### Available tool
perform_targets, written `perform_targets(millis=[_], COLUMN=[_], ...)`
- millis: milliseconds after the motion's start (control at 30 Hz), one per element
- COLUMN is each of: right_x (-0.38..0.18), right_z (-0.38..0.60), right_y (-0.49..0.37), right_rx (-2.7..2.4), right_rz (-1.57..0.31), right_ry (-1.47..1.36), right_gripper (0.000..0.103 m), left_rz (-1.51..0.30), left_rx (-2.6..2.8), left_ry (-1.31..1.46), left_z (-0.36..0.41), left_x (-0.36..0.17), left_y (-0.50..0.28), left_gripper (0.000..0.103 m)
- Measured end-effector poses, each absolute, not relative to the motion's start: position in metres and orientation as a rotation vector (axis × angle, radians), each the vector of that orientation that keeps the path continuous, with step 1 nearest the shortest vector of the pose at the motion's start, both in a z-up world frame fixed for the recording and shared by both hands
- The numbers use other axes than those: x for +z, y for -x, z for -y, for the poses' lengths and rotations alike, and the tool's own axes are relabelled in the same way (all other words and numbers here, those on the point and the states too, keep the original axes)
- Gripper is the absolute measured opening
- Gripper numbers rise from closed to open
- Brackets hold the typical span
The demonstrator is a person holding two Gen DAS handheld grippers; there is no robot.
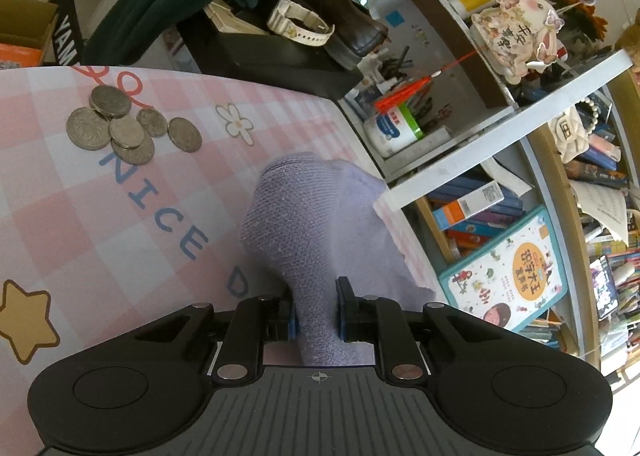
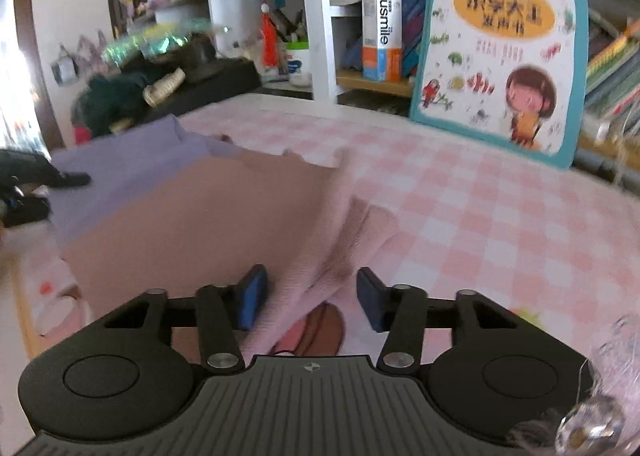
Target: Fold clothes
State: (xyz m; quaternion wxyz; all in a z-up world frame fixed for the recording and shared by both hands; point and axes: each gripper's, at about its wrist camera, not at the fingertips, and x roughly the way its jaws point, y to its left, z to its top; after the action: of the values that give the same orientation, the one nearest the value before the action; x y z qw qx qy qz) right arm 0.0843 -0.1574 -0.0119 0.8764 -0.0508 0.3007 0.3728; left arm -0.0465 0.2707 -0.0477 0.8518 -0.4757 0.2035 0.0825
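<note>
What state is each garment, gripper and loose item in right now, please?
Left gripper: shut on the lavender knitted sock.
Lavender knitted sock: pinched, draped over the table edge.
Right gripper: open, around a raised fold.
Pale pink knitted garment: rumpled, unfolded.
Silver coins: loosely piled.

A heap of coins (image 1: 128, 127) lies on the pink checked desk (image 1: 100, 215). A white wristwatch (image 1: 298, 25) rests on a black box. A children's picture book (image 2: 500, 55) leans against the crowded bookshelf (image 1: 520, 127).
</note>
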Motion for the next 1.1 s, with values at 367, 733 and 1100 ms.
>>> perform_targets(millis=[367, 733, 1100], right_x=[-0.021, -0.022, -0.022], right_z=[0.167, 0.168, 0.170], right_y=[-0.085, -0.084, -0.087], right_rx=[0.816, 0.820, 0.828], right_rz=[-0.640, -0.645, -0.658], right_ry=[0.019, 0.014, -0.008], right_gripper=[0.030, 0.031, 0.031], left_rz=[-0.370, -0.285, -0.411], left_rx=[0.139, -0.003, -0.153], left_ry=[0.781, -0.040, -0.757], left_z=[-0.239, -0.064, 0.064], left_x=[0.001, 0.059, -0.019], left_y=[0.045, 0.035, 0.041], left_gripper=[0.014, 0.015, 0.030])
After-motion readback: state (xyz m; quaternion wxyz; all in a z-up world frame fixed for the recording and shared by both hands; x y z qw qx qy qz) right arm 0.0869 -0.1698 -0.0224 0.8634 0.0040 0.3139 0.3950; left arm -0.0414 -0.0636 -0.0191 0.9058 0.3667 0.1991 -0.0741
